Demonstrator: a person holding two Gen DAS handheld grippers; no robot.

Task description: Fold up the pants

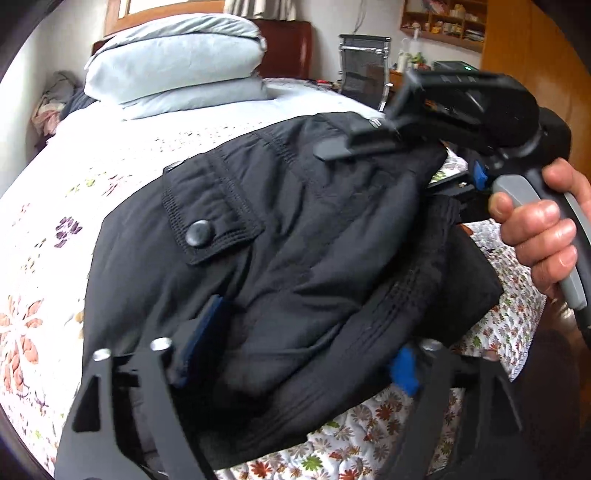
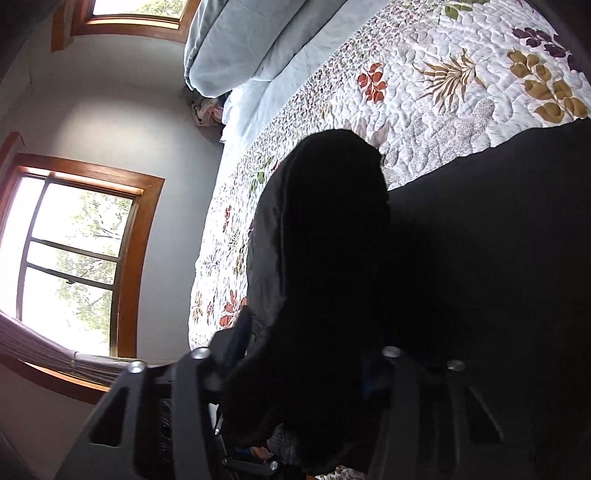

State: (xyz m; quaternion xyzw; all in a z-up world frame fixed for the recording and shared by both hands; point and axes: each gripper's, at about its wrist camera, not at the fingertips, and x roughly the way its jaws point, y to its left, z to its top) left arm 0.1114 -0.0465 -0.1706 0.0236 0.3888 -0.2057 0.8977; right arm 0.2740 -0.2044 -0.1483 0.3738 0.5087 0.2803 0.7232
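Observation:
Black pants point(image 1: 295, 221) lie folded in a thick bundle on the floral quilt point(image 1: 48, 229) of a bed, a buttoned pocket flap facing up. My left gripper point(image 1: 306, 343) is open at the near edge of the bundle. Its blue pads point(image 1: 207, 332) stand wide apart, with loose fabric between them. My right gripper point(image 1: 332, 155), held by a hand point(image 1: 543, 229), reaches in from the right with one finger lying over the far right edge of the pants. In the right wrist view my right gripper point(image 2: 306, 350) is shut on a bunched fold of the pants point(image 2: 325, 229).
A stack of folded light-blue bedding point(image 1: 173, 62) sits at the head of the bed against a dark headboard point(image 1: 288, 48). A black mesh chair point(image 1: 364, 70), a wall shelf point(image 1: 443, 22) and a wooden wardrobe point(image 1: 524, 48) stand beyond. A window point(image 2: 74, 258) is at the bed's far side.

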